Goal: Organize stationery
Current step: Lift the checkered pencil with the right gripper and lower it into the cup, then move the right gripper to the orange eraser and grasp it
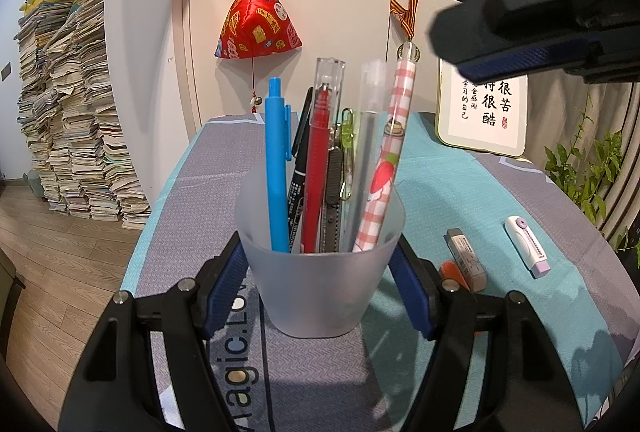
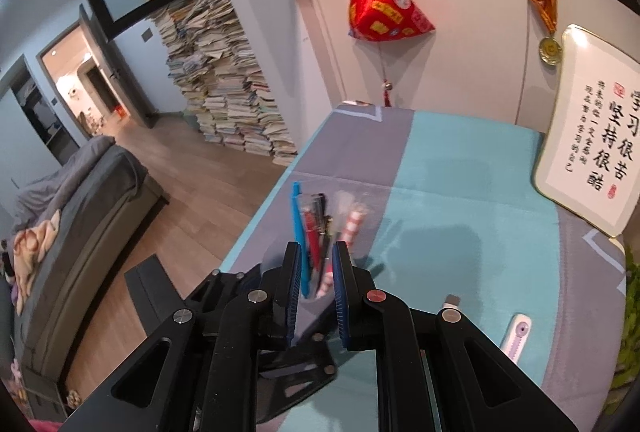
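My left gripper (image 1: 318, 260) is shut on a frosted plastic cup (image 1: 320, 288) standing on the table. The cup holds several pens: a blue pen (image 1: 278, 167), a red pen (image 1: 320, 167), a black marker, a clear pen and a pink checked pen (image 1: 386, 167). My right gripper (image 2: 316, 292) hovers above the cup and pens (image 2: 320, 228), its jaws slightly apart with nothing between them; it also shows in the left wrist view (image 1: 520, 31) at the upper right. A grey eraser (image 1: 466, 260), an orange item (image 1: 452, 272) and a white-lilac correction tape (image 1: 526, 242) lie on the table to the right.
The table carries a teal and grey cloth (image 1: 440, 183). A framed calligraphy board (image 1: 484, 111) leans at the back right. A red hanging ornament (image 1: 256, 21) is on the wall. A plant (image 1: 588, 167) stands right, tall paper stacks (image 1: 76, 119) left.
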Available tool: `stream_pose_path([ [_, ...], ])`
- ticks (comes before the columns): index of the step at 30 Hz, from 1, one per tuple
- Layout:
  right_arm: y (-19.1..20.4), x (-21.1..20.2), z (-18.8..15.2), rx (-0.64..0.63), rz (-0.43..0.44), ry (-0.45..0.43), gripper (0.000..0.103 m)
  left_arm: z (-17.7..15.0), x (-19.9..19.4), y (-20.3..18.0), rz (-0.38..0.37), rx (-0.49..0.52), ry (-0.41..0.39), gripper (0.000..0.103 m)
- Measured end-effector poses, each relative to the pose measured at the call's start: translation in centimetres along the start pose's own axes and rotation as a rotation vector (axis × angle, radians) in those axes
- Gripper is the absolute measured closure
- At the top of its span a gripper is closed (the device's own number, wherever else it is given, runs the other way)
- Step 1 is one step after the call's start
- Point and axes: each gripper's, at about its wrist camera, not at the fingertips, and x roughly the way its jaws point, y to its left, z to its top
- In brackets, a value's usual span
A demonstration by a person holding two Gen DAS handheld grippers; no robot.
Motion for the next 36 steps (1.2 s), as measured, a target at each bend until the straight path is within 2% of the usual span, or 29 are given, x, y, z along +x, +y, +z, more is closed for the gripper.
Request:
stream_pose_path([
  [8,-4.5,0.7,-1.6,0.126,-0.052,0.053,0.089,0.0,0.0,0.0,0.000,0.000,0.000,0.033],
  [12,-6.3,2.4,-3.0,0.168,-0.075,0.126,0.088,0.0,0.0,0.0,0.000,0.000,0.001,0.033],
  [19,-7.1,6.0,-5.8,0.185,-0.071,0.258,0.088,0.0,0.0,0.0,0.000,0.000,0.002,0.033],
  [28,-7.3,8.5,-6.4,0.157,-0.162,0.309,0.088,0.0,0.0,0.1,-0.001,0.000,0.002,0.033],
  [31,-8.3,9.4,-6.7,0.197,-0.158,0.335,0.088,0.0,0.1,0.1,-0.001,0.000,0.002,0.033],
  [36,-8.5,9.6,-6.7,0.203,-0.163,0.327,0.088,0.1,0.0,0.1,-0.001,0.000,0.002,0.033],
])
